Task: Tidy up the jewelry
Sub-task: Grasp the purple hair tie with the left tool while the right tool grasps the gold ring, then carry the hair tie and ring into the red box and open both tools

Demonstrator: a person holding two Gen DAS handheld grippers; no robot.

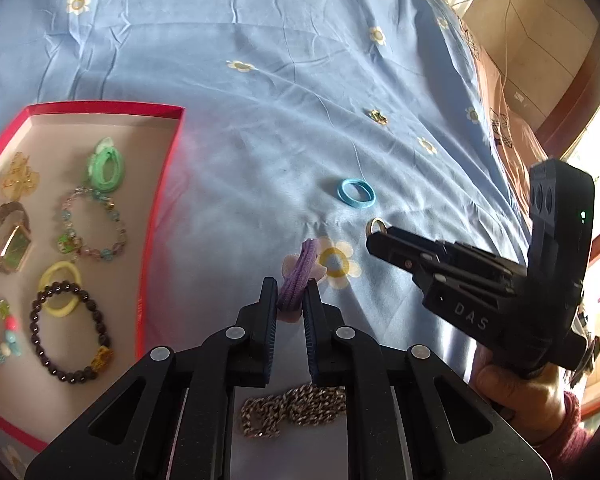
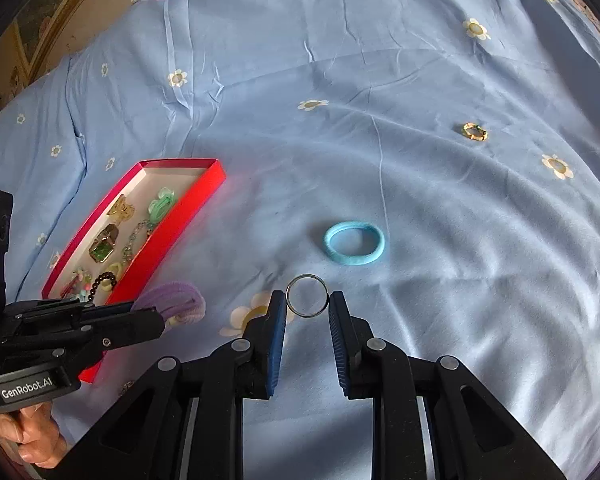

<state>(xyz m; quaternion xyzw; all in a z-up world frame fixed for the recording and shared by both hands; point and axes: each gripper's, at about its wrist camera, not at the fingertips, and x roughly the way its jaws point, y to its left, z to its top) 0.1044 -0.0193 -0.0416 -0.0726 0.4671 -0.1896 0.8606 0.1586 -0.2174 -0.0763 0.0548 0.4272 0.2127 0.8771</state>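
Left gripper (image 1: 294, 294): I have it clamped on the purple hair tie (image 1: 298, 280), pads pressing both its sides, tips angled down at the sheet.
Right gripper (image 2: 307, 300): I see its jaws narrow, the silver ring (image 2: 307, 294) upright between the fingertips and touching both pads, so I read it as gripped.
Bedsheet (image 1: 260, 100): pale blue with printed daisies, wrinkled, carrying everything.
Red box (image 1: 162, 184): lidless, near the sheet's left side in my left view, well apart from both grippers.
Box contents: dark bead bracelet (image 1: 70, 330) at the near end, overlapping a yellow hair tie (image 1: 58, 280); clear bead bracelet (image 1: 92, 224) midway; green hair tie (image 1: 106, 166) toward the far end; watch (image 1: 8, 236) by the left wall.
Chain (image 1: 292, 406): heaped on the sheet under my left gripper.
Blue hair tie (image 2: 355, 242): flat on the sheet, just beyond the silver ring.
Gold ring (image 2: 474, 131): alone, far right of the sheet.
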